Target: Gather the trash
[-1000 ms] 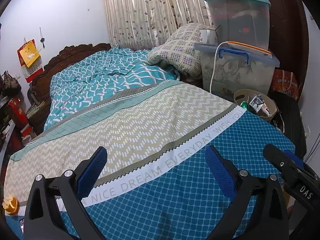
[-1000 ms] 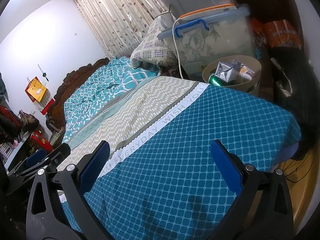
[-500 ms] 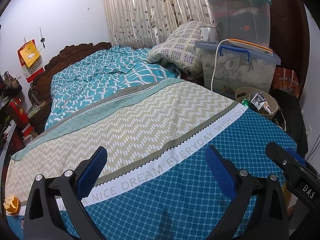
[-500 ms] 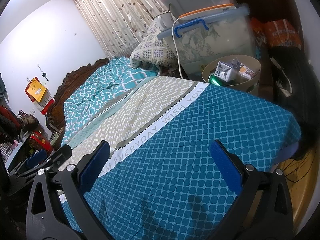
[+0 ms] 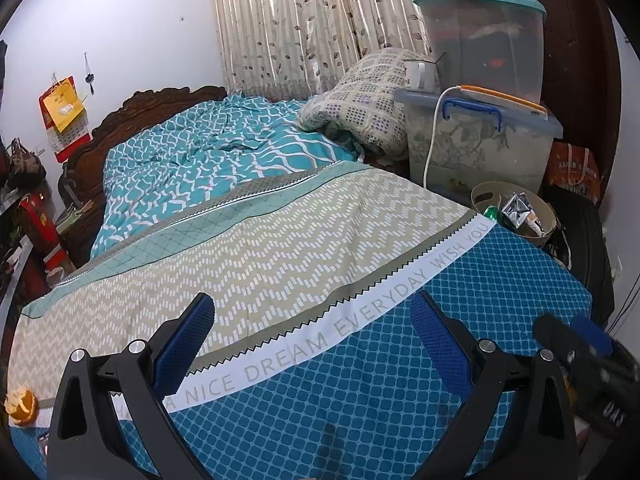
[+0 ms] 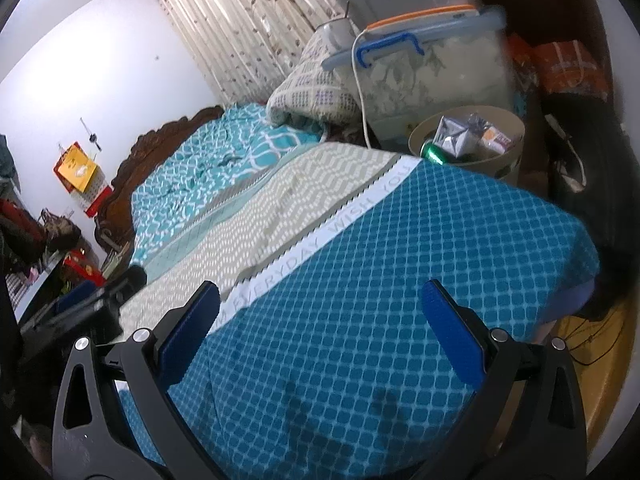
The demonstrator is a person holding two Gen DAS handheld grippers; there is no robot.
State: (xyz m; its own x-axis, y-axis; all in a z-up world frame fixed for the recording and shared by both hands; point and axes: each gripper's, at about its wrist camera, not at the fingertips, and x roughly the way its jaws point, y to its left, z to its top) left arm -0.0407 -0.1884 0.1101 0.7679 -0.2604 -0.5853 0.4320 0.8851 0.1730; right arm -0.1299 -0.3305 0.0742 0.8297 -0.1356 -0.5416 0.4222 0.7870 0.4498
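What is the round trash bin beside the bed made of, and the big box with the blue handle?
The trash bin looks like smooth matte beige plastic: its thin, even rim holds a neat round shape. The storage box looks like clear, slightly cloudy plastic, since the printed fabric inside shows through its walls. Its blue handle seems glossy moulded plastic.

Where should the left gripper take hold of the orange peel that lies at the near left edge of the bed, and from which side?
The orange peel is a small, crumpled, curled scrap lying on the bedspread at the frame's edge. Probably best to come from above with the open left gripper and pinch across its raised curled rim, one finger on each side. Its exact shape is hard to tell here.
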